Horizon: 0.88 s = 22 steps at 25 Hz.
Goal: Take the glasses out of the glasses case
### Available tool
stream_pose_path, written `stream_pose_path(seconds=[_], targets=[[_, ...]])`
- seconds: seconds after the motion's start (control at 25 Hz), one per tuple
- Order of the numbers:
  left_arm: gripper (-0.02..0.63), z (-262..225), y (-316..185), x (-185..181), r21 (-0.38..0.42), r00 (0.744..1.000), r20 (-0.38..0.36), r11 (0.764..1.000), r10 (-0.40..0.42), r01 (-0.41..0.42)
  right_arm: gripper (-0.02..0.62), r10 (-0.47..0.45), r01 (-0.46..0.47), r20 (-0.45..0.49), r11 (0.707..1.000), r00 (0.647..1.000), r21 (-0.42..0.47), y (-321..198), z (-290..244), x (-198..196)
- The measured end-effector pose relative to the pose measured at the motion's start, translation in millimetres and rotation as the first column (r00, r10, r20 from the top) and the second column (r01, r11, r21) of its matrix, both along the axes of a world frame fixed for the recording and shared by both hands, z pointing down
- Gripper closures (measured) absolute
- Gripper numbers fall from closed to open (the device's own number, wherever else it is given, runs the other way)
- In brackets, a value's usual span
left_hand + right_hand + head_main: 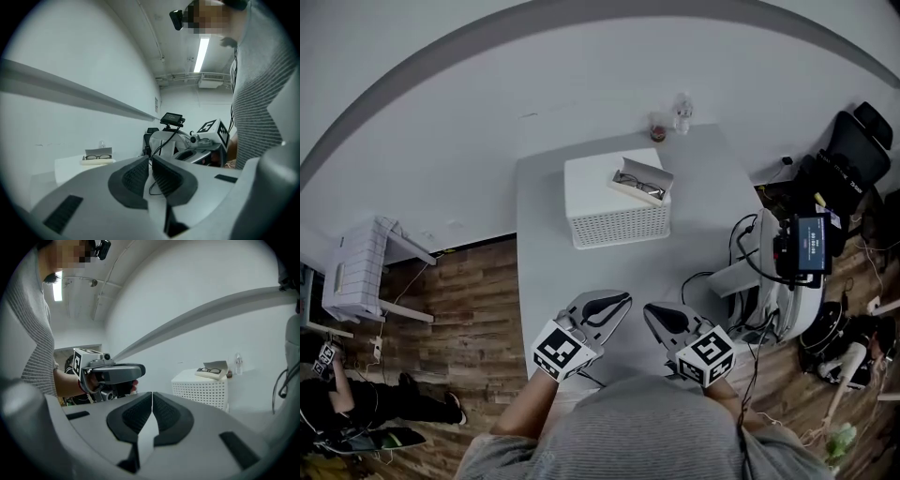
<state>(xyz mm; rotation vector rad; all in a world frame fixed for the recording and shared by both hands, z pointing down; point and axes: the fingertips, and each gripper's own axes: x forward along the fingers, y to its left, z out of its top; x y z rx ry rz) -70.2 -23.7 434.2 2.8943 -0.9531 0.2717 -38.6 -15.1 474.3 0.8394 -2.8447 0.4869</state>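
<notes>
Table: grey table (546, 253) runs from the person to the wall at 12 o'clock; a small clear bottle (682, 112) stands at its far edge.
Box: white lattice-sided storage box (614, 223) stands on the table, well apart from both grippers and at 12 o'clock from them.
Left gripper: left gripper (621, 302) is held low over the near table edge with its jaws pressed together and nothing between them; its own view confirms this (151, 161).
Right gripper: right gripper (651, 310) is just beside the left one, at its 3 o'clock. Jaws closed on themselves and empty (152, 399).
Glasses case: glasses case (639, 183) sits on the box top toward its 2 o'clock corner, lid raised.
Glasses: dark-framed glasses (640, 186) lie inside the open case, not yet touched.
Step in hand (judgement): approach; task not begun.
Recommended method: spread the jaws before arrival. Hold the case tray down with one gripper. Take the glasses at the bridge or a temple arm, not the lenses. Lift straight up, clear of the lid, so the light case does not tip off the box.
</notes>
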Motion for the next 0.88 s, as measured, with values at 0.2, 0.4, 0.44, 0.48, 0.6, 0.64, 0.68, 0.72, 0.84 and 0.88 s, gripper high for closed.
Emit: stream_pose_path(seconds=[0.2, 0.4, 0.44, 0.48, 0.6, 0.64, 0.68, 0.72, 0.84, 0.88], targets=[[0.558, 0.3, -11.2, 2.2, 0.007, 0.999, 0.036, 1.000, 0.010, -0.011, 0.581, 0.002, -0.002, 0.001, 1.000, 1.000, 0.004, -2.9, -0.1, 1.8], [0.509, 2.8, -15.9, 10.0, 0.004, 0.998, 0.050, 1.000, 0.025, -0.025, 0.581, 0.016, -0.016, 0.004, 1.000, 1.000, 0.003, -7.6, -0.7, 8.2], [0.509, 2.0, -16.8, 11.2, 0.006, 0.998, 0.050, 1.000, 0.026, -0.026, 0.581, 0.018, -0.018, 0.003, 1.000, 1.000, 0.003, -8.6, -0.6, 9.3], [0.509, 1.0, -17.7, 12.0, 0.008, 0.998, 0.048, 1.000, 0.026, -0.026, 0.581, 0.020, -0.020, 0.003, 1.000, 1.000, 0.004, -9.4, -0.6, 10.2], [0.509, -0.2, -20.5, 13.1, 0.008, 0.999, 0.044, 1.000, 0.028, -0.029, 0.581, 0.025, -0.025, 0.004, 1.000, 1.000, 0.005, -11.9, -0.7, 11.9], [0.509, -1.4, -21.5, 13.6, 0.013, 0.999, 0.044, 0.999, 0.030, -0.030, 0.581, 0.026, -0.026, 0.004, 1.000, 1.000, 0.006, -12.8, -0.6, 12.1], [0.509, -1.7, -22.3, 13.5, 0.015, 0.999, 0.045, 0.999, 0.031, -0.031, 0.581, 0.026, -0.026, 0.004, 1.000, 1.000, 0.006, -13.5, -0.6, 12.0], [0.509, -0.8, -22.9, 12.6, 0.014, 0.998, 0.047, 0.999, 0.031, -0.031, 0.581, 0.025, -0.025, 0.005, 1.000, 1.000, 0.006, -14.0, -0.8, 11.6], [0.509, 0.3, -26.1, 10.0, 0.013, 0.998, 0.052, 0.999, 0.028, -0.029, 0.581, 0.025, -0.025, 0.007, 1.000, 1.000, 0.006, -15.3, -2.2, 10.1], [0.508, 1.4, -27.6, 9.0, 0.012, 0.998, 0.056, 1.000, 0.026, -0.027, 0.581, 0.023, -0.023, 0.007, 1.000, 1.000, 0.004, -15.4, -2.1, 9.9]])
